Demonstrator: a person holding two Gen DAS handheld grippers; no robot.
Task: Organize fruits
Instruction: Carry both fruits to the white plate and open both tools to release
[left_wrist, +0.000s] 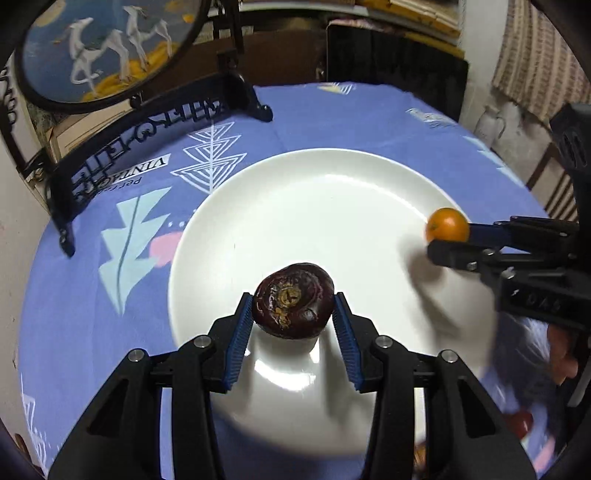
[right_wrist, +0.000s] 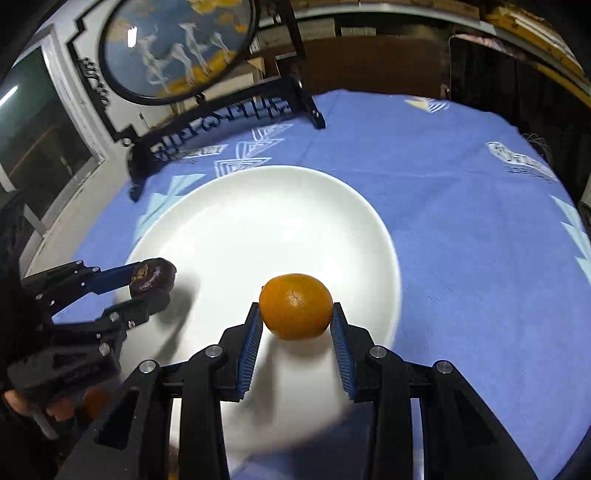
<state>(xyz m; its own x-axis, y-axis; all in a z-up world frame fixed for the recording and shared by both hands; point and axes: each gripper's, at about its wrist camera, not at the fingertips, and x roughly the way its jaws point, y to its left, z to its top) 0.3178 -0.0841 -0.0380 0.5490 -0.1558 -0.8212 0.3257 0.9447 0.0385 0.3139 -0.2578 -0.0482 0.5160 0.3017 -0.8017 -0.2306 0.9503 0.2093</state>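
Observation:
My left gripper (left_wrist: 293, 306) is shut on a dark purple round fruit (left_wrist: 292, 300) and holds it above the near part of a white plate (left_wrist: 314, 192). My right gripper (right_wrist: 297, 314) is shut on an orange tangerine (right_wrist: 295, 305) and holds it above the plate's near right part (right_wrist: 258, 206). In the left wrist view the right gripper (left_wrist: 448, 240) comes in from the right with the tangerine (left_wrist: 447, 224) over the plate's right rim. In the right wrist view the left gripper (right_wrist: 151, 284) comes in from the left with the purple fruit (right_wrist: 153, 275).
The plate lies on a blue patterned tablecloth (left_wrist: 332, 110). A round painted screen on a black ornate stand (left_wrist: 147, 133) stands at the back left. Blurred reddish objects (left_wrist: 521, 421) lie at the near right of the cloth. A dark chair back (left_wrist: 391, 59) is behind the table.

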